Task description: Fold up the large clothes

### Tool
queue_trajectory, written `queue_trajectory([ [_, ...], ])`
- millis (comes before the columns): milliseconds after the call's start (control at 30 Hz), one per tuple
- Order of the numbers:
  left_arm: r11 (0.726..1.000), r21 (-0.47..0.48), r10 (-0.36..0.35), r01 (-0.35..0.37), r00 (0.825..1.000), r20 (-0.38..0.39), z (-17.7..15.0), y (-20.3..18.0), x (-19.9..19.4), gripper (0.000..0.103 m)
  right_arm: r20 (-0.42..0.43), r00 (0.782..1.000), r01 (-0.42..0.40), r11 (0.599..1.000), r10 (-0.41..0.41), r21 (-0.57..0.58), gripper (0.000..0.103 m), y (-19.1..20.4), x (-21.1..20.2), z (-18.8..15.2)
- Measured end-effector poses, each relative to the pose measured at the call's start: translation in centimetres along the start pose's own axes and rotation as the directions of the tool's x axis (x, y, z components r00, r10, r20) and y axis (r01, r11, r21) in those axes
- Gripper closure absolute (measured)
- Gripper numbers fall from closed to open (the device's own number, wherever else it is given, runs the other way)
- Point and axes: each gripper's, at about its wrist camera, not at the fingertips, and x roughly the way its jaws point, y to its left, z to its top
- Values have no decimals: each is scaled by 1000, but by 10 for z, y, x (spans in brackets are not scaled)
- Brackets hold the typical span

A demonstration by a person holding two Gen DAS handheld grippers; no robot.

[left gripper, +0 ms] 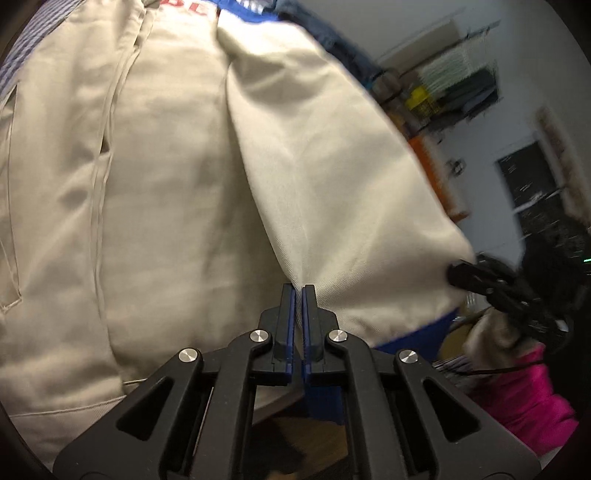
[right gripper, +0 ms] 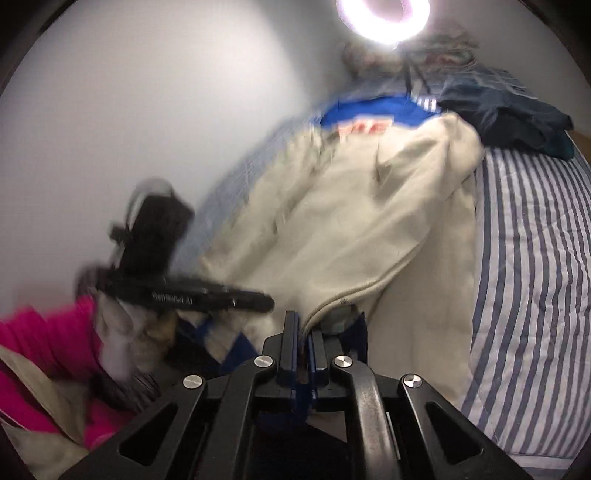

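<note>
**Two grippers clamped on the hem, garment running away**

Both grip the cream jacket's [right gripper: 332,229] near hem at the bed's [right gripper: 535,258] near edge: left gripper [left gripper: 298,291] pinched on a fabric ridge, right gripper [right gripper: 303,325] on the corner seam. Long axis runs away toward the blue collar [right gripper: 369,110]. Hem likely lifts forward over it.

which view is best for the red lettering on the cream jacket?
Right wrist view. The red lettering sits whole below the blue collar band, blurred but uncut, with the cream jacket spread on the striped sheet. The left wrist view clips it at the top edge.
</note>
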Motion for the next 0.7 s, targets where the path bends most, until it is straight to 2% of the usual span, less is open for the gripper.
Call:
queue_trajectory([
  [33,999,6,32,-31,999,-12,-1,-3,8,102,-50,999,7,1000,-7,1,99,-2,11,-6],
  [100,998,-6,66,-66,998,-17,-1,-1,14,102,-117,993,-6,1000,9,20,89,-12,23,-9],
  [133,998,-14,66,-66,998,-14,-2,0,13,102,-126,992,-26,999,30,34,83,-18,22,-9],
  [167,998,-19,54,-54,999,-11,-3,1,11,102,-93,994,-49,997,54,60,77,-27,14,-6],
  [233,998,-4,58,-58,998,-3,-4,-1,5,102,-4,994,-110,987,111,117,71,-44,-3,3],
  [300,995,42,91,-92,996,17,-7,-7,-1,102,93,987,-147,973,132,177,70,-67,-19,18],
  [367,991,66,117,-119,993,34,-7,-13,-4,102,151,985,-124,964,90,235,70,-91,-31,29],
  [533,996,42,76,-77,997,18,-15,-16,-7,102,180,983,-43,920,-30,390,71,-158,-14,69],
  [567,997,35,73,-74,997,11,-14,-14,-7,100,179,983,-29,914,-48,404,71,-167,-9,75],
  [633,998,13,55,-55,998,7,-15,-12,-7,76,182,981,-26,894,-62,447,71,-189,8,90],
  [700,998,12,55,-55,998,14,-14,-9,-8,75,185,981,-43,878,-53,477,71,-201,23,101],
])
